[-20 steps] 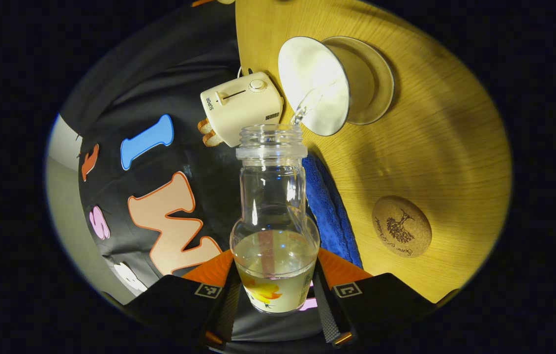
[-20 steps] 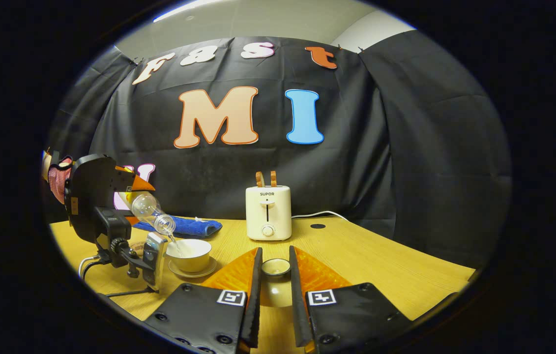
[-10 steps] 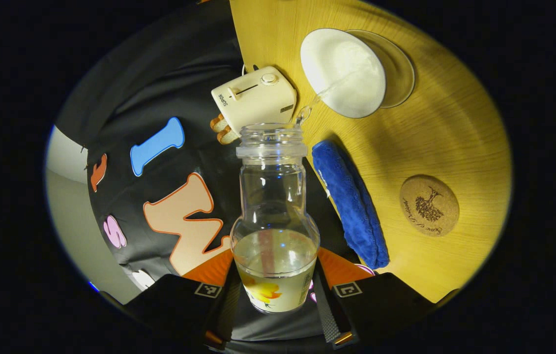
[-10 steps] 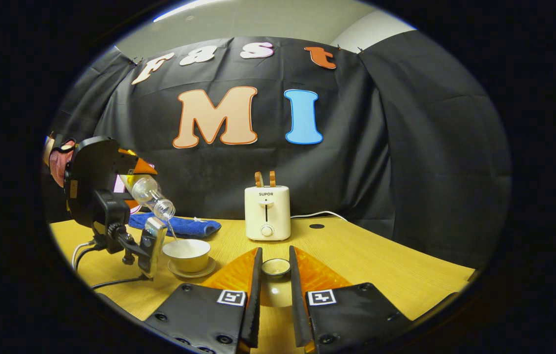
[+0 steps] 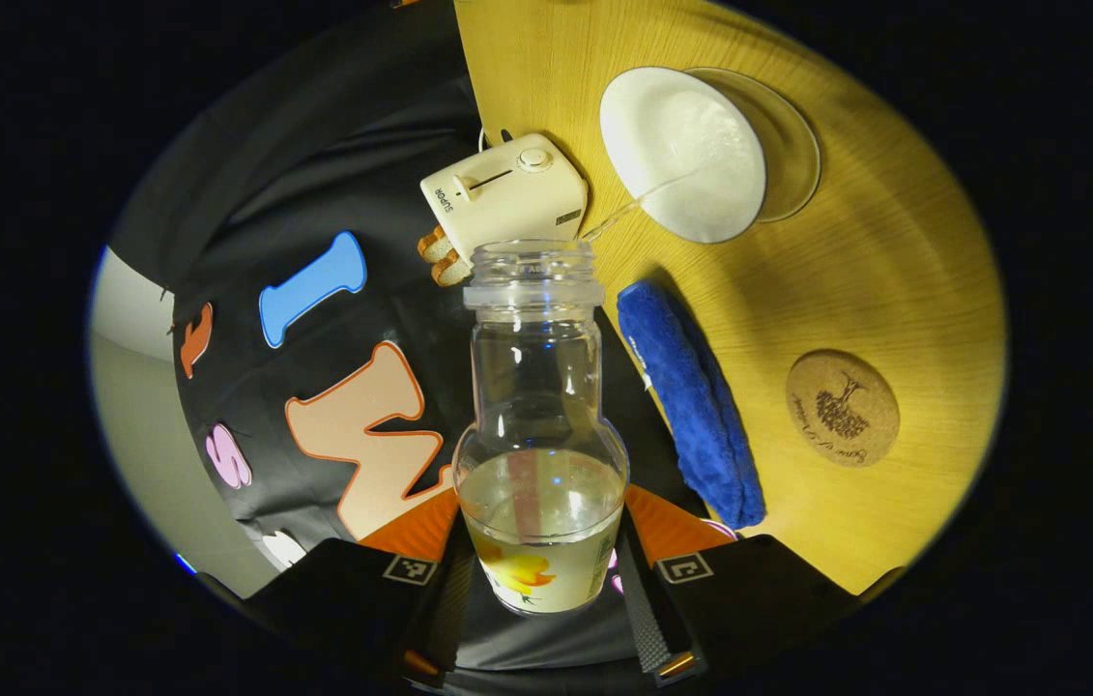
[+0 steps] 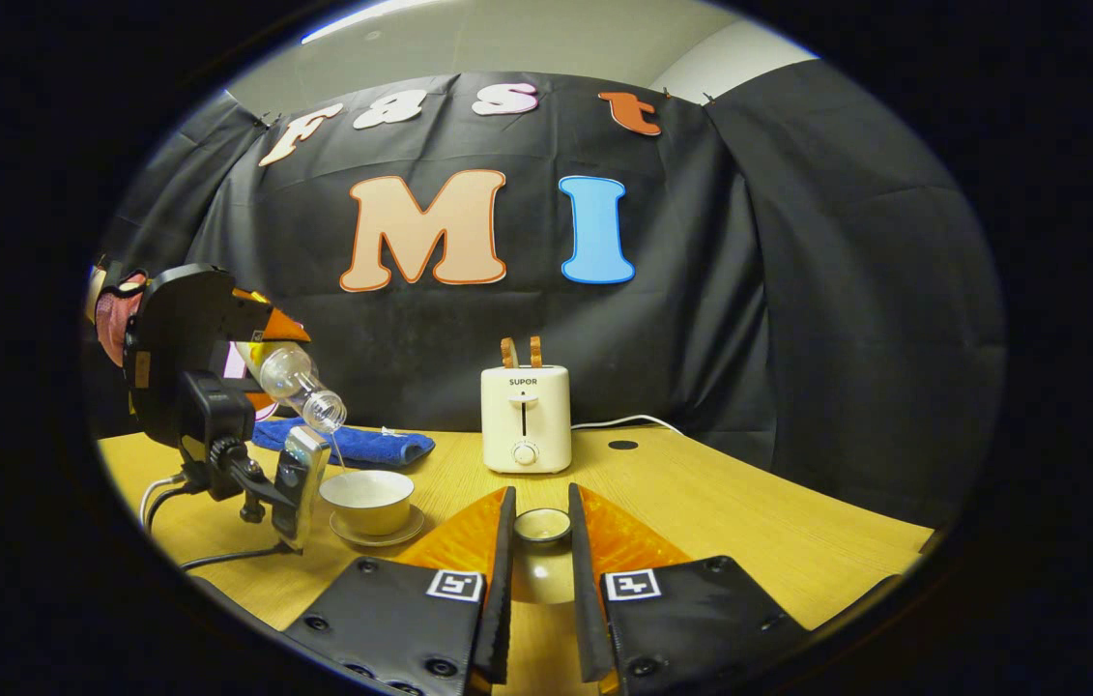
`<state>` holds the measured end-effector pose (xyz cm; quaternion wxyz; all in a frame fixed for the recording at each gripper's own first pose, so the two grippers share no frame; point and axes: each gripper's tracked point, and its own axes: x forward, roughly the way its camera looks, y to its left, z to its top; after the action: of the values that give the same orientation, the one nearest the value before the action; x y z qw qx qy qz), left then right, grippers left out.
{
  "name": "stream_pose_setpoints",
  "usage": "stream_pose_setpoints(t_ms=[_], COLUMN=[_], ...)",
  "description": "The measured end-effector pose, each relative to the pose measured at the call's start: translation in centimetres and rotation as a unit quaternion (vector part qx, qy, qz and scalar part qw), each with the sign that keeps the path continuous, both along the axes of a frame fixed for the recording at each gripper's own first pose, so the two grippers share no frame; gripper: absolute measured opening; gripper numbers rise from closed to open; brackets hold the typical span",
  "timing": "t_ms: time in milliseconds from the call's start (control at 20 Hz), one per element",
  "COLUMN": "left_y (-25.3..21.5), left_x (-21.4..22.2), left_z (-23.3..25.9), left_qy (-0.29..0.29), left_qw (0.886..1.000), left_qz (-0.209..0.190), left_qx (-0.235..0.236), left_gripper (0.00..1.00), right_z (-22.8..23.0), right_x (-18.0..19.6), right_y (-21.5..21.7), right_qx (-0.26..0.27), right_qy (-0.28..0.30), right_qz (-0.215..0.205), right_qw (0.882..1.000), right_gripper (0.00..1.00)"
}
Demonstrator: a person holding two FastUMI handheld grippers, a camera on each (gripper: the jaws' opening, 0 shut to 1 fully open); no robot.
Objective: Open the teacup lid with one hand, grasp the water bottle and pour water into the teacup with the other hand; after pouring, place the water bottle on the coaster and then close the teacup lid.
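My left gripper [image 5: 538, 580] is shut on a clear water bottle [image 5: 536, 425], tilted mouth-down; a thin stream runs from its mouth into the white teacup [image 5: 683, 155] on its saucer [image 5: 792, 145]. A round cork coaster [image 5: 842, 407] lies bare on the wooden table. In the right gripper view, the left gripper [image 6: 188, 367] holds the bottle [image 6: 300, 385] above the teacup [image 6: 367, 501]. My right gripper [image 6: 539, 530] is shut on the white teacup lid [image 6: 542, 525], held above the table to the cup's right.
A folded blue cloth [image 5: 691, 406] lies between bottle and coaster, also behind the cup [image 6: 353, 445]. A white toaster [image 6: 526, 418] with bread stands at the back, its cable [image 6: 628, 421] trailing right. Black cables [image 6: 217, 556] hang from the left gripper near the table's front edge.
The left gripper lifted the bottle higher over the teacup, so the cup looks smaller and farther. The stream has thinned. My right gripper and the lid stay still.
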<state>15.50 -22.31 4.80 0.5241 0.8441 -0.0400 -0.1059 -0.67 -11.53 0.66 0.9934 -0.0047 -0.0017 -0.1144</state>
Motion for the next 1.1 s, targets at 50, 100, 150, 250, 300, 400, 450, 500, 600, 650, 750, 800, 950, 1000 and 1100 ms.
stream_pose_setpoints(t_ms=[50,100,150,250,300,400,450,500,600,650,750,800,950,1000,1100], left_y=[0.1,0.4,0.6,0.4,0.1,-0.4,-0.5,-0.5,-1.0,-1.1,-1.7,-1.6,-0.5,0.0,0.8], left_x=[-0.3,-0.4,-0.8,-1.5,-1.9,-2.5,-2.9,-3.0,-3.1,-3.3,-2.9,-2.6,-2.3,-1.9,-0.5], left_z=[-0.8,-1.8,-2.9,-4.8,-5.6,-6.9,-7.4,-7.6,-7.9,-7.6,-6.5,-5.9,-4.1,-3.7,-3.5], left_qy=[0.015,0.034,0.056,0.096,0.113,0.149,0.163,0.173,0.199,0.206,0.22,0.225,0.248,0.252,0.252], left_qw=[1.0,0.998,0.995,0.984,0.976,0.953,0.939,0.925,0.889,0.867,0.815,0.787,0.687,0.658,0.622], left_qz=[0.005,0.013,0.02,0.034,0.035,0.043,0.05,0.055,0.063,0.065,0.065,0.066,0.076,0.078,0.078], left_qx=[-0.017,-0.045,-0.078,-0.145,-0.183,-0.262,-0.298,-0.333,-0.408,-0.449,-0.532,-0.571,-0.679,-0.705,-0.737], left_gripper=[0.67,0.67,0.66,0.67,0.66,0.66,0.66,0.66,0.66,0.66,0.7,0.66,0.66,0.66,0.66], right_z=[0.1,0.0,0.1,0.1,0.1,0.0,0.0,0.0,0.0,0.0,0.1,0.0,0.0,0.0,0.0], right_x=[0.0,0.0,-0.1,0.0,0.0,0.1,0.1,0.1,0.1,0.0,0.1,0.0,0.0,0.0,0.0], right_y=[0.0,0.0,0.0,0.0,0.0,0.0,0.0,0.0,0.0,0.0,0.0,0.0,0.0,0.0,0.0], right_qx=[0.0,0.0,0.0,0.0,0.0,0.0,0.0,0.0,0.0,0.0,0.0,0.0,0.0,0.0,0.0], right_qy=[0.0,0.0,0.0,-0.001,0.0,0.0,-0.001,-0.001,0.0,0.0,0.0,-0.001,0.0,0.0,0.0], right_qz=[0.0,0.001,0.001,0.001,0.001,0.001,0.001,0.001,0.001,0.001,0.001,0.001,0.001,0.001,0.001], right_qw=[1.0,1.0,1.0,1.0,1.0,1.0,1.0,1.0,1.0,1.0,1.0,1.0,1.0,1.0,1.0], right_gripper=[0.31,0.31,0.31,0.31,0.31,0.31,0.31,0.31,0.31,0.31,0.31,0.31,0.31,0.31,0.3])
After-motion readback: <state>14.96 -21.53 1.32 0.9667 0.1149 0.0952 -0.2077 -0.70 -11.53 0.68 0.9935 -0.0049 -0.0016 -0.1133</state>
